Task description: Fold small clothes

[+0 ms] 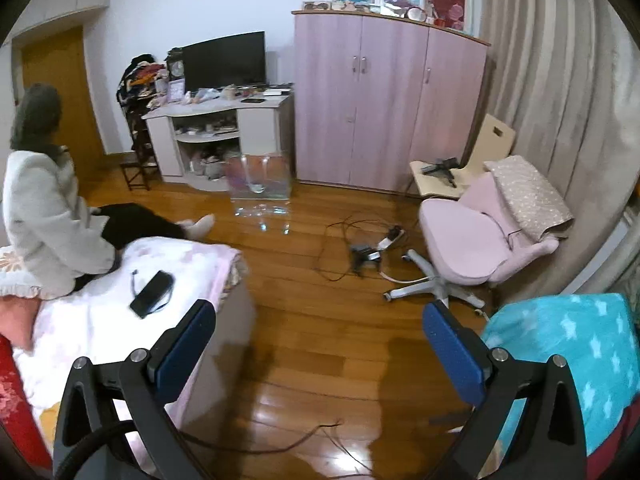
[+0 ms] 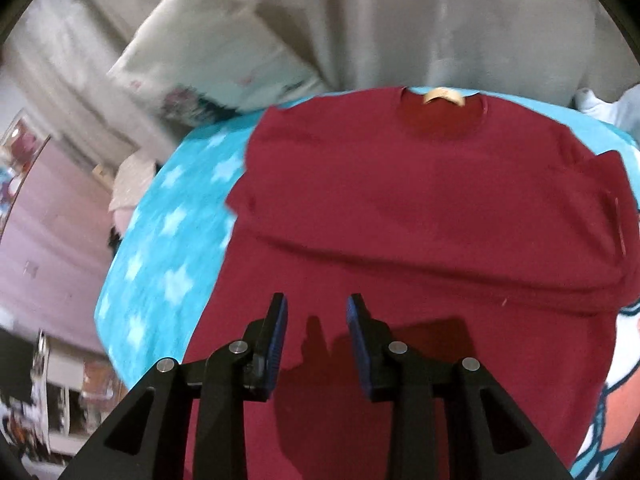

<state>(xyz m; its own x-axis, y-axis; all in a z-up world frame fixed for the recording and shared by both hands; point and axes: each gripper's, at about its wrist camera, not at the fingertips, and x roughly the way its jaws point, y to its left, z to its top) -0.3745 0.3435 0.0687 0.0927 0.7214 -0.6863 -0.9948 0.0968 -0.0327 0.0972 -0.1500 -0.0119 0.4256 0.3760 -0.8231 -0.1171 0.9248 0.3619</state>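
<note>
A dark red T-shirt [image 2: 420, 208] lies spread flat on a turquoise blanket with white stars [image 2: 168, 248], collar and tan label at the far side. My right gripper [image 2: 317, 308] is open and empty, hovering above the shirt's lower middle; its shadow falls on the cloth. My left gripper [image 1: 318, 320] is open wide and empty, pointing out over the wooden floor. In the left wrist view the starred blanket [image 1: 568, 352] shows at the lower right with a sliver of the red shirt [image 1: 624, 432] at its edge.
A bed with a pale floral cover [image 1: 100, 312] is at the left, with a black phone [image 1: 151, 294] on it and a person in white [image 1: 44, 208] sitting there. A pink swivel chair [image 1: 472, 240], floor cables [image 1: 360, 248], a wardrobe [image 1: 384, 100] and a TV stand [image 1: 216, 120] lie ahead.
</note>
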